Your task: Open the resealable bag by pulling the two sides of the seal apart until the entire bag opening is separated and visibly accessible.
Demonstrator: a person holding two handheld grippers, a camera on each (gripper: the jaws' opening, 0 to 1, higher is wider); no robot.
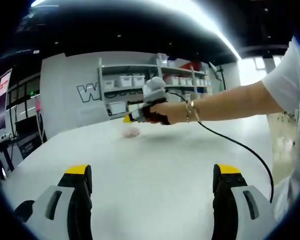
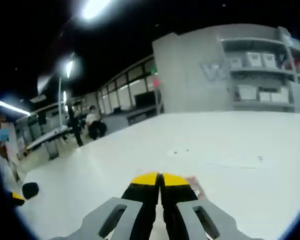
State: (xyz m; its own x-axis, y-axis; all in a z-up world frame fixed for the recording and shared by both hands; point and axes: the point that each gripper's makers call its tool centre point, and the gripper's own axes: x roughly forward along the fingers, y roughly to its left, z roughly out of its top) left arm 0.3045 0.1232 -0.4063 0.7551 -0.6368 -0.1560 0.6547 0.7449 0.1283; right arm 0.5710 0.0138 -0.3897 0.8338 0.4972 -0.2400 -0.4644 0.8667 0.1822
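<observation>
The left gripper [image 1: 152, 180] hangs over the near part of the white table [image 1: 155, 155] with its yellow-tipped jaws wide apart and nothing between them. It appears to be held in reserve, since opening a seal needs a second grip on the opposite lip and none has been taken.

The right gripper [image 1: 126, 119] reaches out over the middle of the table, carried by the person's hand [image 1: 162, 112]; a cable trails from it back toward the near right edge. In the right gripper view, the right gripper [image 2: 160, 181] has its jaws pressed together, with no gap visible between the yellow tips. A pinkish edge of the bag [image 2: 194, 186] shows just beside the right jaw. Whether the jaws have pinched any of the bag cannot be told, as the contact point is hidden behind the tips.

In the left gripper view the bag [image 1: 131, 132] lies on the table near its middle, directly below the right gripper's tip. It reads as a small, pale pink, crumpled shape. It is too small and blurred to show a seal line, or whether any part of the mouth is parted.

Judgement: the task is at its opening stage. The right gripper is placed at the bag to secure one side; no separation of the seal is evident.

Shelves [image 1: 155, 82] with bins stand against the far wall.
</observation>
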